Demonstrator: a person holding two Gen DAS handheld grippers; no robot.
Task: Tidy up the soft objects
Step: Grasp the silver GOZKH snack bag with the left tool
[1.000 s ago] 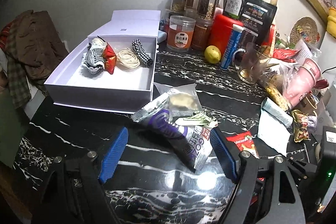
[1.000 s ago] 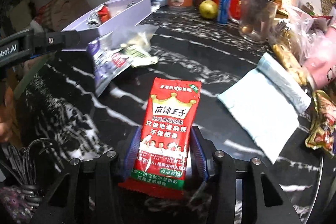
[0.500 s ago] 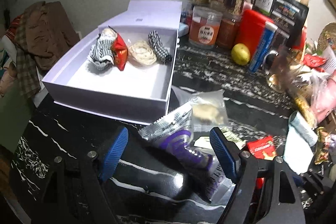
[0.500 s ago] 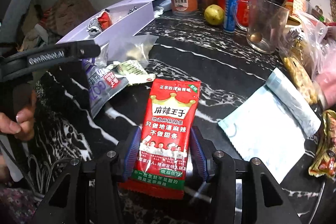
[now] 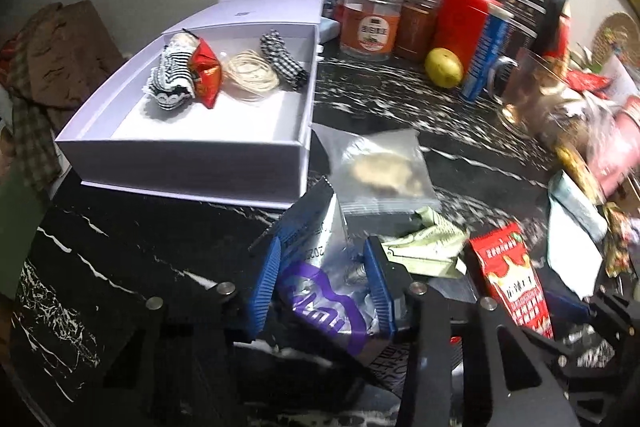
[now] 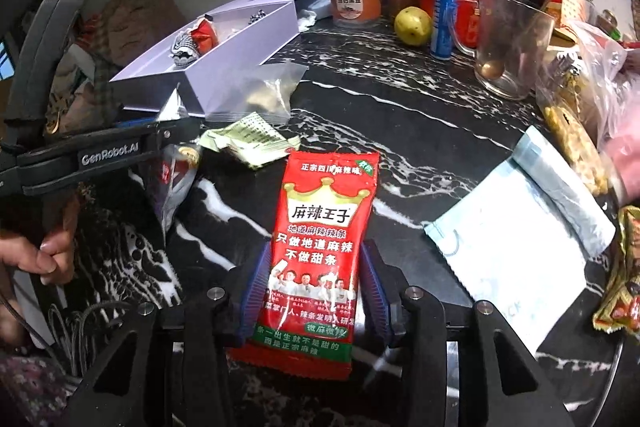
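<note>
Change since earlier frame: left gripper point(image 5: 324, 287) jaws, formerly spread wide, are closing onto the purple-and-silver snack packet point(image 5: 320, 291); the white box point(image 5: 192, 163) looms nearer.
Left wrist view, jaws: blue pads press both sides of the packet, crumpling its foil.
Left wrist view, key relation: packet's long axis runs along the fingers, its far end pointing at the white box, which lies just beyond and to the left.
Box contents: striped cloth, red pouch, cord coil, checked cloth.
Right wrist view, jaws: right gripper point(image 6: 316, 291) pads close in on the red snack packet point(image 6: 320, 259), touching its edges; its long axis runs away from the jaws.
Nearer hand: the left, judged closer to the white box.
Surface: black marble-patterned table point(image 6: 400, 115), glossy, cluttered.
Room: jars against a pale wall.
</note>
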